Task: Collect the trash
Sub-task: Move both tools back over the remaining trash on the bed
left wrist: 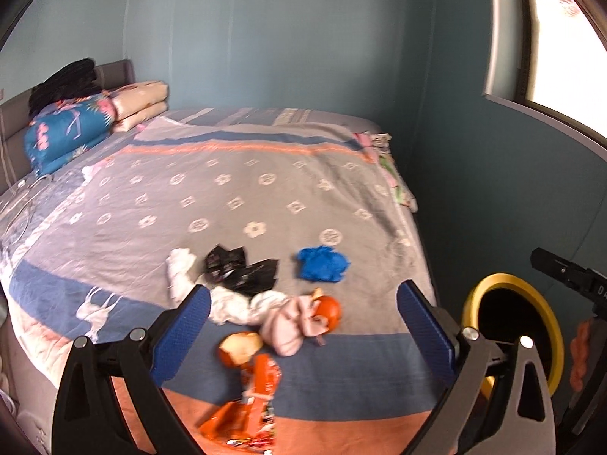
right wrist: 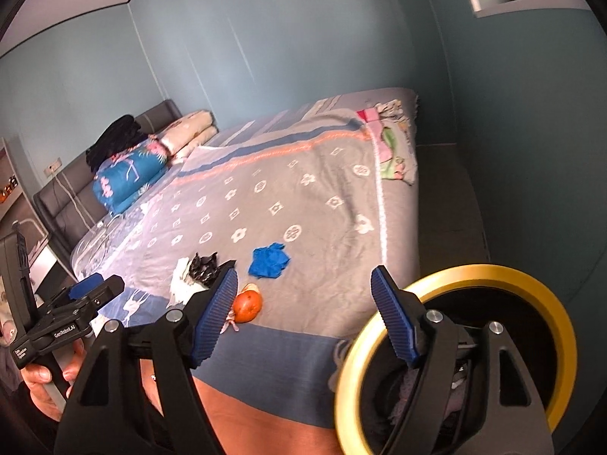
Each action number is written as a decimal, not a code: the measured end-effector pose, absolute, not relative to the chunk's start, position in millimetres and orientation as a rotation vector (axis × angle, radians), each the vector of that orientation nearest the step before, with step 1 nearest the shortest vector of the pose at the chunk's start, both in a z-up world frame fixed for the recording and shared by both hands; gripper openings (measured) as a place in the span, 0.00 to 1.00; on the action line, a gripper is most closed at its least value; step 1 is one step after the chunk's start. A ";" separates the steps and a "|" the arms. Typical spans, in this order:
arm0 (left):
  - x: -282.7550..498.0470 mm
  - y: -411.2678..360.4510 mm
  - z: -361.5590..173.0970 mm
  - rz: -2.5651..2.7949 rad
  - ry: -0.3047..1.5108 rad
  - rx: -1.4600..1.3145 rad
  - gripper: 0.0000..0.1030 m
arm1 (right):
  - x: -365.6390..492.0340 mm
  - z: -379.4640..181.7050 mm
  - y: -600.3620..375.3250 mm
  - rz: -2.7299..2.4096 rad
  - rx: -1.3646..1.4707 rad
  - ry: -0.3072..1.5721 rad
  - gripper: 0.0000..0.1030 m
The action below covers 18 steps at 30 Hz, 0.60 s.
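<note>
Here, in the left wrist view, the left tongs [left wrist: 303, 314] hang released above the bed [left wrist: 265, 189], nothing between their blue pads. Between and just beyond them lie white tissues [left wrist: 231, 305], a pink wad [left wrist: 288, 326] and an orange peel [left wrist: 328, 309]; nearer sits an orange wrapper [left wrist: 258, 390], farther a black wrapper [left wrist: 242, 271] and a blue glove [left wrist: 322, 263]. A yellow-rimmed bin [left wrist: 508, 322] stands right.

In the right wrist view, the right tongs [right wrist: 303, 295] gape empty, the bin [right wrist: 455, 356] behind their right pad, the glove [right wrist: 269, 261] just beyond.

You are looking at crumpled trash lying on the bedspread: white tissues [left wrist: 181, 271], black wrappers [left wrist: 242, 271], blue glove [left wrist: 322, 263], orange peel [left wrist: 327, 309], orange packet [left wrist: 250, 405].
</note>
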<state>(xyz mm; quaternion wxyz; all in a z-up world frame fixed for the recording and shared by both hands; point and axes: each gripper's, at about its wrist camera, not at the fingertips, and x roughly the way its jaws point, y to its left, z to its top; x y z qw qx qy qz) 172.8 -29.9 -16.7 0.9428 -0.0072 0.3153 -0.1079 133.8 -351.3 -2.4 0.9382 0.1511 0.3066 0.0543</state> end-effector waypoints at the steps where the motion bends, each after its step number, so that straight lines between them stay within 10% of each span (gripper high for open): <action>1: 173.2 -22.8 -19.3 -0.207 0.646 -0.016 0.92 | 137.5 -3.8 -346.7 0.118 0.305 0.633 0.68; 18: 175.5 34.8 -79.0 -0.122 0.731 -0.017 0.92 | 199.1 -31.0 -252.4 0.252 0.210 0.753 0.68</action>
